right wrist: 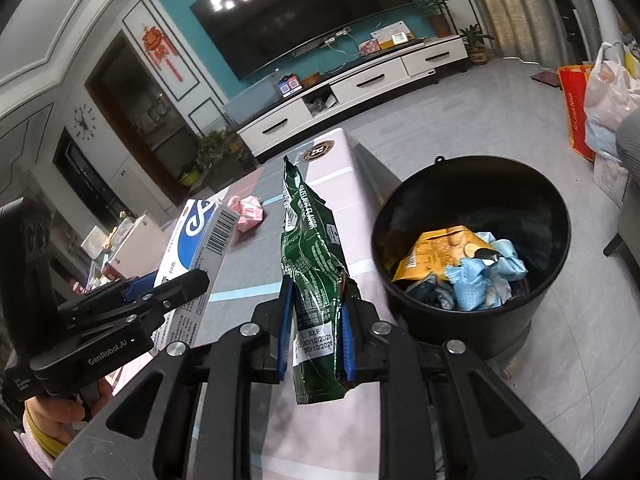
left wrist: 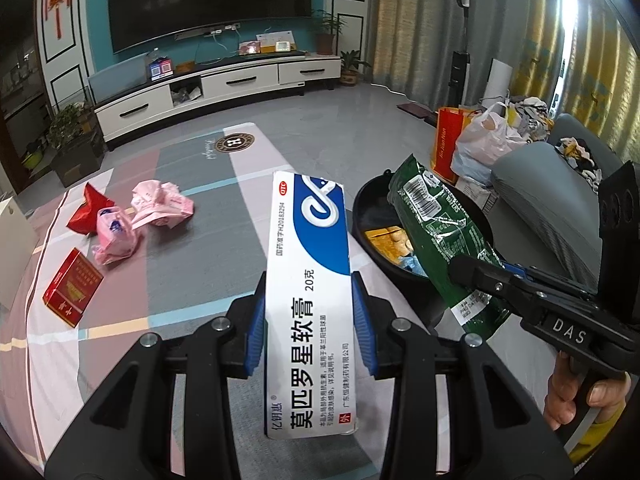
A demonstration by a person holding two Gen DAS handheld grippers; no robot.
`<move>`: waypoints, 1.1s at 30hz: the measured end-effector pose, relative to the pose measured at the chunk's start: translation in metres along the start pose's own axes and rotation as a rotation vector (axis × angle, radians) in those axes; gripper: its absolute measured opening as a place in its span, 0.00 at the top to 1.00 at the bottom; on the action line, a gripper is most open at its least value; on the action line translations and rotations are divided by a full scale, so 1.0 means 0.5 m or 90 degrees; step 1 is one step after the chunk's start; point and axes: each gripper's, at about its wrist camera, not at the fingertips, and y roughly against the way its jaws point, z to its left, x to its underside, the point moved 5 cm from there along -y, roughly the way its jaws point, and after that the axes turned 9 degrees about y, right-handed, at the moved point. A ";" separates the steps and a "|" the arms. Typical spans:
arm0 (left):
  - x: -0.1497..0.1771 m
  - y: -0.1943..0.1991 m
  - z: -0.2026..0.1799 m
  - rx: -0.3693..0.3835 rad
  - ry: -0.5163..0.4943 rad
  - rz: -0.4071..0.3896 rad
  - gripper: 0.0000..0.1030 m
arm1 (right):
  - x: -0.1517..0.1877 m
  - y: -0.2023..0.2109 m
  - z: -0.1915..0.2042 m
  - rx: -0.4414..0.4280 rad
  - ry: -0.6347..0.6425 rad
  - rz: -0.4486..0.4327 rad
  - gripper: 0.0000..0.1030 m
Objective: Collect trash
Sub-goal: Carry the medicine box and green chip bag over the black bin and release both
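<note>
- Left wrist view: the left gripper (left wrist: 310,322) fills the lower middle of the frame, its blue pads pinching the long sides of a white and blue ointment box (left wrist: 308,280) that stands up along the frame's centre.
- To the right of the box, the right gripper (left wrist: 476,276) reaches in from the right edge, clamped on a green snack wrapper (left wrist: 436,220) that slants up toward the upper middle.
- Behind the wrapper sits a black bin (left wrist: 368,216), with yellow and blue trash showing inside it.
- A hand (left wrist: 584,392) grips the right gripper's handle at the lower right.
- On the left of the frame, on the pink and grey checked table cover (left wrist: 192,248), lie a red box (left wrist: 72,286), a small pink bag (left wrist: 114,236), a red packet (left wrist: 88,212) and a crumpled pink wrapper (left wrist: 160,204), close together.
- Right wrist view: the right gripper (right wrist: 316,328) sits at the lower middle, its blue pads squeezed on the lower part of the green snack wrapper (right wrist: 312,248), which rises upright through the centre.
- The black bin (right wrist: 472,308) stands on the floor at the right of the frame, beside the table edge; a yellow packet (right wrist: 436,256) and light blue crumpled paper (right wrist: 476,280) lie in it.
- At the left, the left gripper (right wrist: 176,284) holds the ointment box (right wrist: 200,248), barcode side showing.
- A pink wrapper (right wrist: 248,212) lies farther back on the table cover (right wrist: 344,200).
</note>
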 end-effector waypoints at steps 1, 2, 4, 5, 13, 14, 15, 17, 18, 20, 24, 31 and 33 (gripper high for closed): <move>0.000 -0.003 -0.002 0.002 -0.002 0.001 0.62 | 0.000 0.001 -0.005 0.001 -0.002 -0.002 0.79; -0.001 -0.007 -0.006 0.003 -0.004 0.002 0.62 | -0.001 0.003 -0.010 0.004 -0.006 -0.004 0.79; -0.003 -0.012 -0.014 0.005 -0.009 0.004 0.62 | -0.002 0.005 -0.022 0.009 -0.012 -0.007 0.79; -0.005 -0.016 -0.019 0.007 -0.011 0.005 0.62 | -0.002 0.007 -0.028 0.011 -0.014 -0.009 0.79; -0.015 -0.048 -0.057 0.017 -0.034 0.013 0.62 | -0.003 0.010 -0.080 0.036 -0.043 -0.019 0.79; -0.015 -0.053 -0.062 0.018 -0.037 0.015 0.62 | -0.003 0.010 -0.085 0.040 -0.045 -0.020 0.79; -0.017 -0.060 -0.069 0.021 -0.041 0.017 0.62 | -0.003 0.008 -0.091 0.043 -0.048 -0.020 0.79; -0.020 -0.071 -0.078 0.024 -0.048 0.018 0.62 | -0.003 0.004 -0.105 0.050 -0.056 -0.021 0.79; -0.023 -0.080 -0.084 0.027 -0.053 0.020 0.62 | -0.003 0.002 -0.111 0.053 -0.059 -0.021 0.79; -0.027 -0.096 -0.100 0.032 -0.060 0.023 0.62 | -0.002 -0.005 -0.126 0.060 -0.068 -0.020 0.79; -0.036 -0.125 -0.125 0.047 -0.066 0.025 0.62 | -0.004 -0.018 -0.151 0.073 -0.082 -0.018 0.79; -0.041 -0.179 -0.163 0.054 -0.084 0.036 0.62 | -0.010 -0.036 -0.194 0.109 -0.097 -0.015 0.79; -0.043 -0.192 -0.177 0.058 -0.091 0.037 0.62 | -0.013 -0.040 -0.200 0.114 -0.098 -0.016 0.79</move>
